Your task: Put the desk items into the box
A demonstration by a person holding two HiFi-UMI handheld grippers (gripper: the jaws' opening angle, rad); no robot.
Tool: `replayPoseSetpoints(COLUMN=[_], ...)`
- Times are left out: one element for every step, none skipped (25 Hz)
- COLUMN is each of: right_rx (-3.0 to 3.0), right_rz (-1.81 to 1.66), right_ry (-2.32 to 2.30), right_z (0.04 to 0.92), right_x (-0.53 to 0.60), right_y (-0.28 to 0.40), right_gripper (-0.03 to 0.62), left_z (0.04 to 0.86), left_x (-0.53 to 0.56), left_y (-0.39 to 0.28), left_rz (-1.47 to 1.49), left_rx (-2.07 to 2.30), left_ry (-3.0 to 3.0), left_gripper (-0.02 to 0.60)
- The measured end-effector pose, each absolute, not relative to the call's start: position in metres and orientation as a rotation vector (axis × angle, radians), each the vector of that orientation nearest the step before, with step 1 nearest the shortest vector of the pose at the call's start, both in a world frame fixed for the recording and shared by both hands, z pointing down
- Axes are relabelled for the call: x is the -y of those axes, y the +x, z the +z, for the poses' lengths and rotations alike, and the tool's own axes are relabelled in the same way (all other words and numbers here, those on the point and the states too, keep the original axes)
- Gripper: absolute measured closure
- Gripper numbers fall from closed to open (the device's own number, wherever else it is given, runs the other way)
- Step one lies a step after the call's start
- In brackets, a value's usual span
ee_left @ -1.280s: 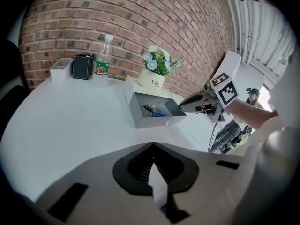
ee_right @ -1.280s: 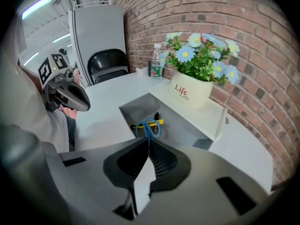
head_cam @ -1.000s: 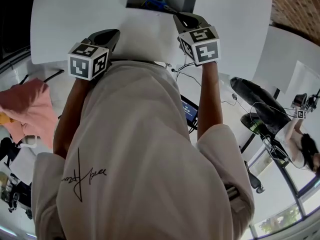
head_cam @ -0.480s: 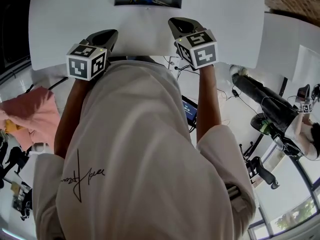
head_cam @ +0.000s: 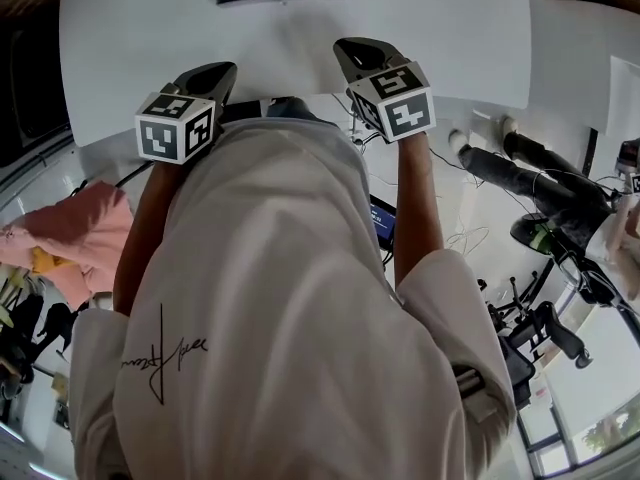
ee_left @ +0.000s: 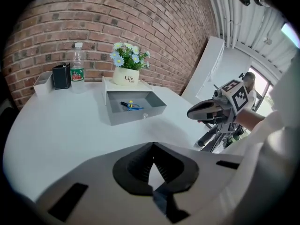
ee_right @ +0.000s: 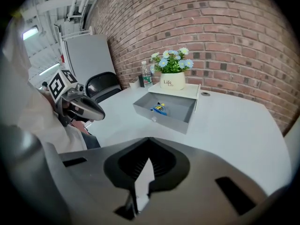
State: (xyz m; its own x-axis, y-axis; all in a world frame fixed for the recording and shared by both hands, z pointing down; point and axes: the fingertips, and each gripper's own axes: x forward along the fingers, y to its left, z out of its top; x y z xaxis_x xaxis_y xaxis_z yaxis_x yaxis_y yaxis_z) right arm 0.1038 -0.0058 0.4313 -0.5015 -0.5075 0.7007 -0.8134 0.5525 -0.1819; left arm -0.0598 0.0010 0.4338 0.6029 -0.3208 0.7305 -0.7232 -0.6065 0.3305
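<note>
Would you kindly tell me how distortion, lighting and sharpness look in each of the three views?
Head view: strong fisheye, the white table bows at its edges; light even, shadows soft. Left gripper view: dark vignette in the corners, brick wall curved, left gripper close and blurred, grey box sharp. Right gripper view: same vignette, ceiling lamp glaring upper left, right gripper soft.

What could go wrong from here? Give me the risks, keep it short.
1. The flower pot stands right behind the open box; a reach there could knock it.
2. The water bottle stands upright beside the black holder; a poor grab might tip it.
3. The left gripper and right gripper are shut; reaching in closed could shove items.
</note>
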Motion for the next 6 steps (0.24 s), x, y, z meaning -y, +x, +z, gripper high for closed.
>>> replayPoseSetpoints(right_rx=[2.204, 2.208, 2.212, 2.214, 2.216, 2.218], right_rz=[0.682, 0.690, 0.699, 0.709, 0.720, 0.732], right_ry=[1.067, 1.077, 1.085, 1.093, 1.101, 1.109], right_z=[0.430, 0.430, 0.430, 0.430, 0.431, 0.432], right_x=[0.003, -0.003, -0.009, -0.015, -0.022, -0.029], right_y=[0.103, 0.103, 0.104, 0.105, 0.107, 0.108], right_gripper=[0.568, 0.568, 0.568, 0.568, 0.568, 0.568], left_z=[0.433, 0.432, 0.432, 0.431, 0.431, 0.431], left_x=[-0.003, -0.007, -0.011, -0.016, -0.021, -0.026], left_y=[-0.060, -0.059, -0.057, -0.055, -0.053, -0.051], left_rz=[0.840, 0.839, 0.837, 0.834, 0.832, 0.829], left_rx=[0.820, 0.821, 0.822, 0.824, 0.826, 0.828], left_ry=[2.208, 2.210, 2.214, 2.217, 2.221, 2.225], left_gripper=[0.577, 0.577, 0.577, 0.577, 0.577, 0.577])
